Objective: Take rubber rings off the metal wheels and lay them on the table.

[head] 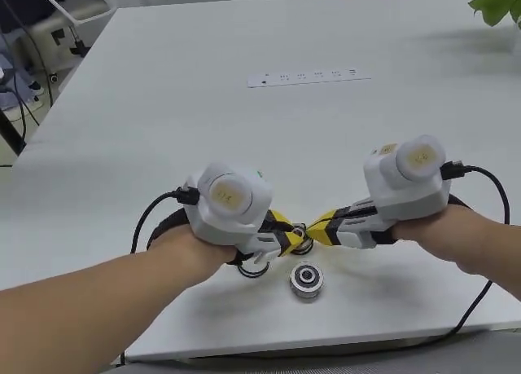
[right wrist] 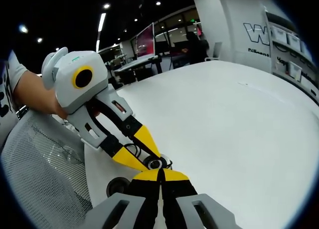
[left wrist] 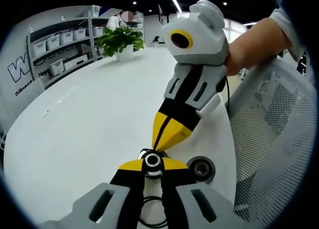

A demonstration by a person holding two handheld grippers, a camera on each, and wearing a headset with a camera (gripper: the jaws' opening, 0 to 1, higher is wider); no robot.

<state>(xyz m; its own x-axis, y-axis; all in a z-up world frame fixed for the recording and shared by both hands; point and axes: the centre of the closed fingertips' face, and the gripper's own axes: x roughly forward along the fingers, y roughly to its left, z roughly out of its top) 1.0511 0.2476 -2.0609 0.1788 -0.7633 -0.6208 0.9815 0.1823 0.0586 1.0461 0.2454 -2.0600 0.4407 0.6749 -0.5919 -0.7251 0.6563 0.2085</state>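
While both grippers meet at the 6 o'clock edge of the table [head: 244,129], this reads as mid-strip on one wheel, seen from the head view.

- Left gripper [left wrist: 152,165] comes in from 9 o'clock with its jaws clamped on a small metal wheel [left wrist: 152,160], one tip on each side. My read is that it acts as the vise, so the wheel can't spin or slide while the rubber gets pulled.
- Right gripper [right wrist: 160,176] comes in from 3 o'clock, jaws pressed together to a thin seam, tips right at the wheel's rim. That's the puller. I can't tell whether it has actually nipped the rubber, because the contact is too small to see.
- The grippers face tip to tip, so the pull would run straight away from the clamp.
- Second wheel [head: 307,280] lies flat on the table at 6 o'clock from the held one, just beside it and apart from both grippers. It has a dark outer band, so its ring looks to be on. Probably next in the queue.
- Loose ring [head: 253,269] lies on the table at 8 o'clock from the held wheel, under the left gripper. So at least one is done.

Progress: partway. Next the right gripper needs a firm bite on the rubber lip, then a peel outward. The risk is the ring snapping back or the wheel twisting out of the clamp.
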